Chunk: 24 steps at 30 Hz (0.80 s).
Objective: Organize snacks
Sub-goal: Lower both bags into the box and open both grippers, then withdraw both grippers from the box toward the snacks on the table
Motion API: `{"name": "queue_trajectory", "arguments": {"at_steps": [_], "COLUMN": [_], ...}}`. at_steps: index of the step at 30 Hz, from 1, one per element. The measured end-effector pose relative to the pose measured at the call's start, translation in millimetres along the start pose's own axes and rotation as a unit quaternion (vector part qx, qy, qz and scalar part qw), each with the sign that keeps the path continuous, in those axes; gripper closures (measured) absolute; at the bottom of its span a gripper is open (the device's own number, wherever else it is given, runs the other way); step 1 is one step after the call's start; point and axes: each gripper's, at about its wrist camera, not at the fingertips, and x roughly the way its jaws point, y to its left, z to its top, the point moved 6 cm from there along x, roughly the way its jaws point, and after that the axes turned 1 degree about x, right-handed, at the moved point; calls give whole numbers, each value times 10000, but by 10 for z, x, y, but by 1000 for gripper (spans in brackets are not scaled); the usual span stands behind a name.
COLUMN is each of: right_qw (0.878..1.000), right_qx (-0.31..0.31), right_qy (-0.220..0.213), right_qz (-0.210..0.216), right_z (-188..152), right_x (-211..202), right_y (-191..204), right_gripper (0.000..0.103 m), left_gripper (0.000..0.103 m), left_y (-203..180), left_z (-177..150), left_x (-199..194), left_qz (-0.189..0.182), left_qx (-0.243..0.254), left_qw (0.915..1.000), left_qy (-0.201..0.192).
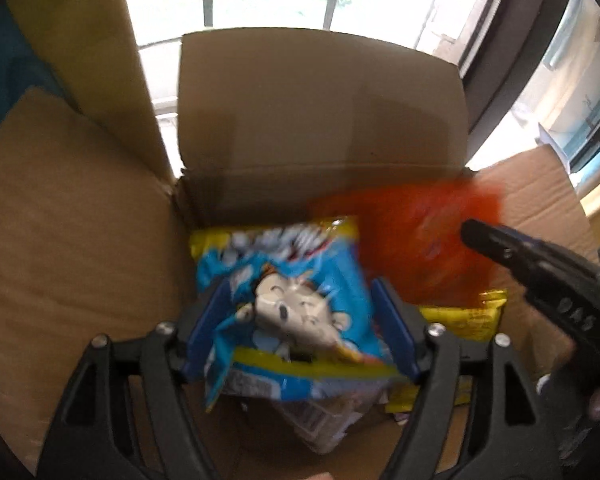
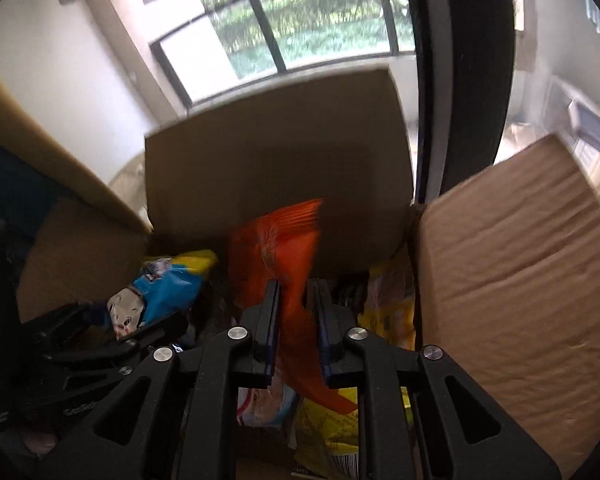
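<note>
Box: one open cardboard box (image 1: 324,120), flaps up; far flap stands upright, side flaps spread left and right.
Grippers: two, both angled down into the box.
Left gripper (image 1: 300,328): fingers spread wide around one blue snack bag (image 1: 296,300) with a cartoon face; blue pads sit at the bag's two sides. Clamped or only flanking: cannot tell.
Right gripper (image 2: 298,324): fingers nearly together, clenched on one orange snack bag (image 2: 280,248); the bag passes between the pads and stands up toward the far flap.
Blue bag, place: left part of the box, over other packs.
Orange bag, place: right of the blue bag, blurred in the left wrist view.
Yellow packs: at least two, one (image 2: 392,304) by the right wall, one (image 2: 328,424) near, beneath the right gripper.
Windows: one (image 2: 300,32) beyond the box.
</note>
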Motion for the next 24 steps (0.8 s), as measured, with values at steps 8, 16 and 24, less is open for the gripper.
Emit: {"name": "queue_trajectory", "arguments": {"at_steps": [8, 16, 24], "right_qw": [9997, 9989, 9970], "right_qx": [-4, -78, -210], "right_qy": [-173, -410, -637], "right_qz": [-164, -225, -374], "right_z": [-67, -272, -460], "right_x": [-251, -782, -1315], "right_y": [-52, 11, 101], "right_gripper": [65, 65, 65], "left_gripper": [23, 23, 23], "left_y": [-48, -212, -319], "left_z": [-134, -217, -423], "left_x": [-316, -658, -1244], "left_qz": [33, -67, -153], "left_qx": [-73, 53, 198], "left_qw": [9997, 9990, 9968], "left_qy": [-225, -447, -753]}}
